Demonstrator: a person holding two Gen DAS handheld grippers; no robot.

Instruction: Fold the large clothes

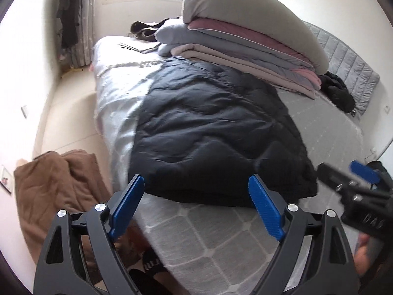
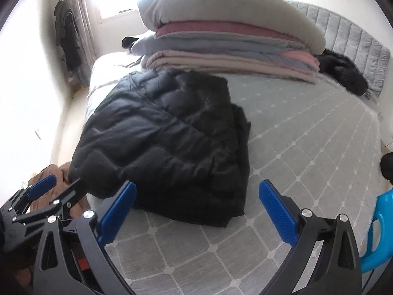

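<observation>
On the floor at the far left, beside the bed (image 1: 216, 241), we see a brown cloth (image 1: 59, 182) lying crumpled. Next comes the left gripper (image 1: 196, 186), its blue pads spread wide with nothing between them, poised over the near edge of the bed. Ahead of it lies the jacket (image 1: 216, 132), dark and quilted, folded into a thick block on the grey grid-patterned cover, its near edge close to the foot of the bed and its left side at the bed's left edge. In the right wrist view the jacket (image 2: 167, 132) sits left of centre, with bare cover to its right. Behind it, across the head of the bed, a stack of bedding (image 1: 245, 39) rises in layers of beige, blue-grey and pink, topped by a bulky grey duvet; the jacket's far edge reaches close to the base of this stack. A small black garment (image 1: 339, 91) lies to the right of the stack. At the right we find the right gripper (image 2: 196, 194), its pads likewise held wide apart and empty, hanging over the near cover just right of the jacket's corner. A blue plastic item (image 2: 378, 231) shows at the far right.
</observation>
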